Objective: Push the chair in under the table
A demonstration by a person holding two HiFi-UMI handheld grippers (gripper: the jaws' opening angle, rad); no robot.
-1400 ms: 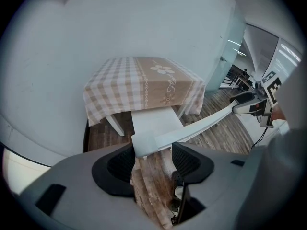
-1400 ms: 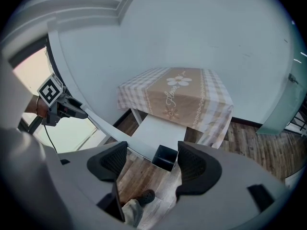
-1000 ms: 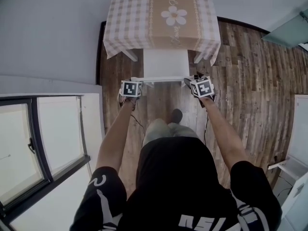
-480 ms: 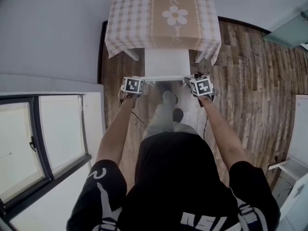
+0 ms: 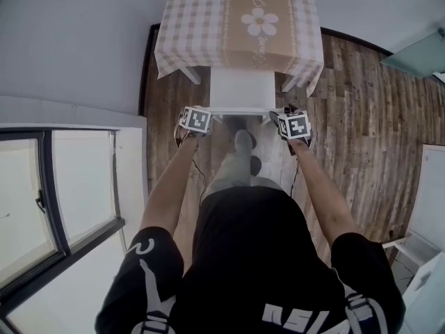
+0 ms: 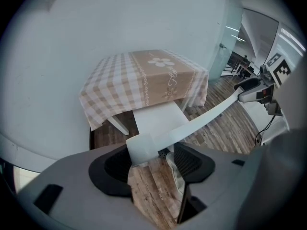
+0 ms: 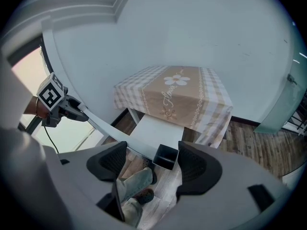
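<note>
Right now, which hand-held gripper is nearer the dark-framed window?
The left hand-held gripper, beside the window; its jaws have just been opening, the white chair's rail end between them. The right hand-held gripper is farther away.

Smooth matt white chair [image 5: 241, 89], checked cloth tablecloth [image 5: 208, 26], rough wood-plank floor [image 5: 348, 117].

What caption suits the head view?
Left gripper, jaws just opening around the rail end, and right gripper at the back of the white chair; seat partly under the checked-cloth table.
</note>
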